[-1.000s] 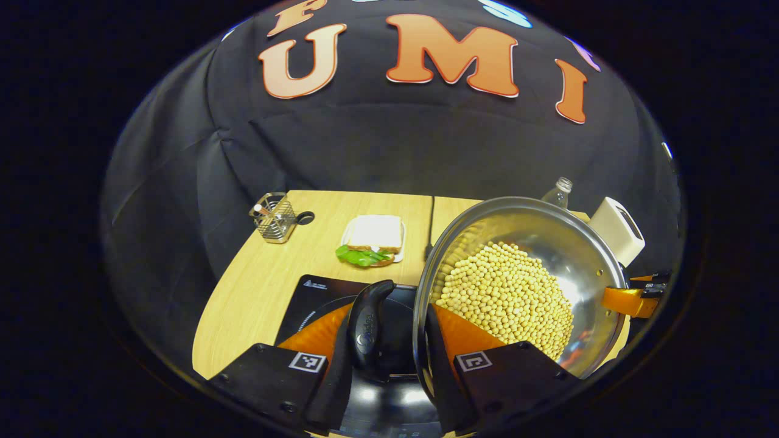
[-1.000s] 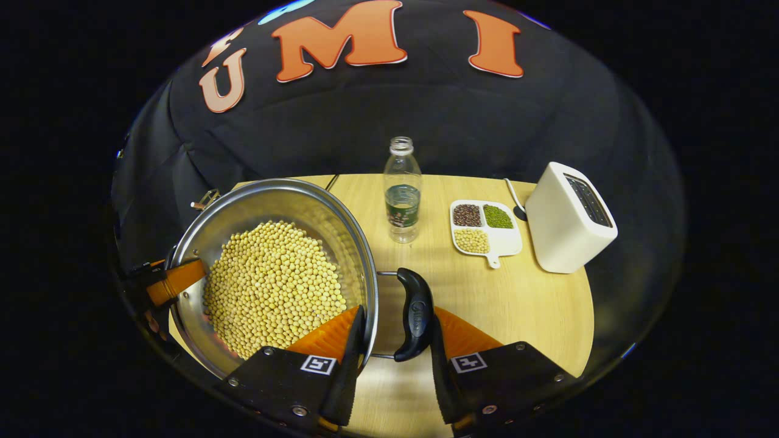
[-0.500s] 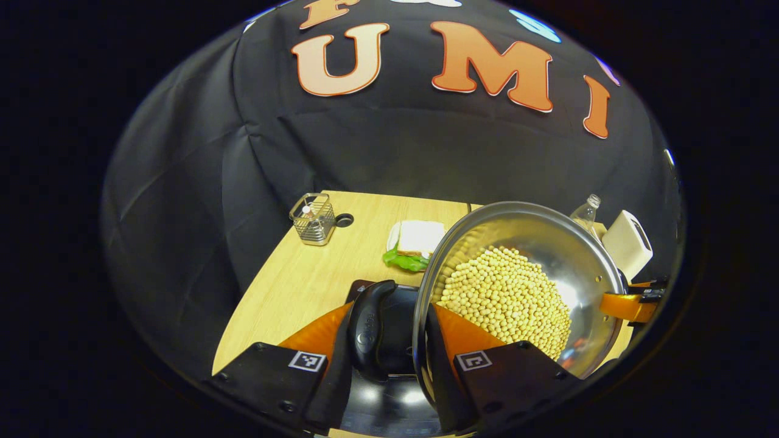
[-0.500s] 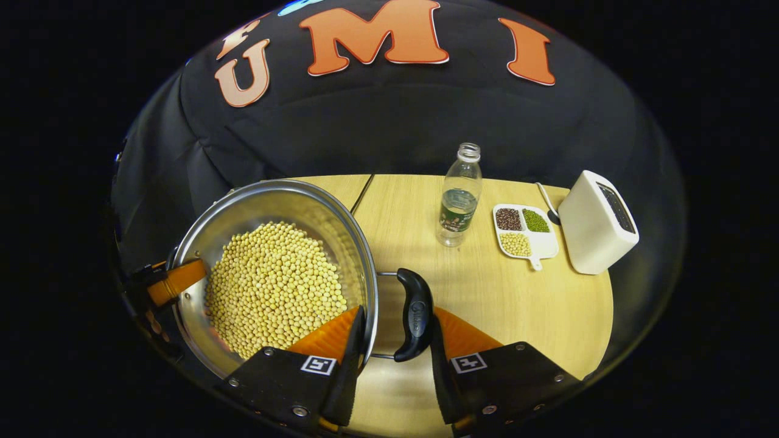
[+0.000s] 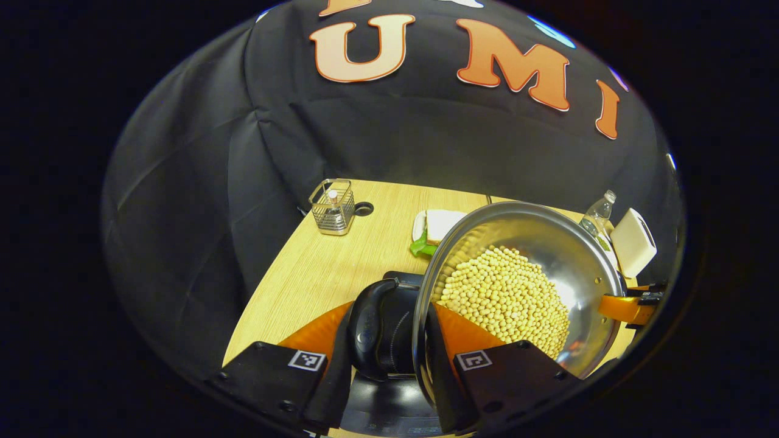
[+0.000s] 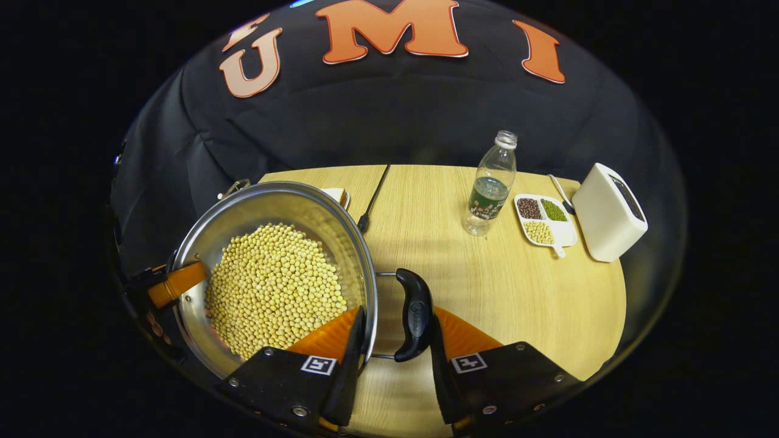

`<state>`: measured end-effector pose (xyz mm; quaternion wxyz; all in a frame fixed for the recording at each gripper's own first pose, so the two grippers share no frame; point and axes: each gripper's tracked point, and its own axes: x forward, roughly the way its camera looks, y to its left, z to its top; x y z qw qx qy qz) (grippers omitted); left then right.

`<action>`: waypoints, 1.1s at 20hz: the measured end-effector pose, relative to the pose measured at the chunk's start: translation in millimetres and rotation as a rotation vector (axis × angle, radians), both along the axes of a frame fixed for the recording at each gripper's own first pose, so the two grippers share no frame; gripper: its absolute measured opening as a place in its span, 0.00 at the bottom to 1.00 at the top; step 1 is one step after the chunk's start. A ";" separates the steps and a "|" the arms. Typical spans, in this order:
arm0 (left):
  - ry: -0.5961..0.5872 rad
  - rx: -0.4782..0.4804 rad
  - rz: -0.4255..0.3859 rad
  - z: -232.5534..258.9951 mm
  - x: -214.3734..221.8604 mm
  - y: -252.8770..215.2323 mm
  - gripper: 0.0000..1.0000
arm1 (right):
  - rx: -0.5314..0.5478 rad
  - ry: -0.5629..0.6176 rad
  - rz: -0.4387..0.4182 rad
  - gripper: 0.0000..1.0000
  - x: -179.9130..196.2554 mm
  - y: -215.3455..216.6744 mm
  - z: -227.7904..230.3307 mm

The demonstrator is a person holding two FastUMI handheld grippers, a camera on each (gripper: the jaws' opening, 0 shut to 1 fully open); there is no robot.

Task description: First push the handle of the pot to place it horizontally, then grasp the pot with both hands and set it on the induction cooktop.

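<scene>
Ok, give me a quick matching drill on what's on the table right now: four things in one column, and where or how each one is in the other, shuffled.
Things:
1. pot
2. bottle
3. toaster
4. wire basket

Place or state:
A. at the table's far left corner, beside a round hole
B. full of yellow beans, gripped at both side handles
C. uncapped, upright, just left of the bean dish
D. white, at the table's right edge

Pairs: 1-B, 2-C, 3-D, 4-A
</scene>
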<state>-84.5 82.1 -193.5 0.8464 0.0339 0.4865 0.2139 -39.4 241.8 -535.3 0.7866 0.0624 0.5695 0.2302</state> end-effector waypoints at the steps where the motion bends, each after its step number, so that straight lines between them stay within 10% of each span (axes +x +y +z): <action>1: 0.005 0.001 0.001 -0.2 0.4 -1.3 0.63 | -0.002 0.005 0.002 0.54 0.7 -1.4 1.1; 22: 0.062 -0.039 0.035 -1.7 5.8 4.6 0.63 | -0.029 0.051 0.035 0.54 8.7 -7.3 10.9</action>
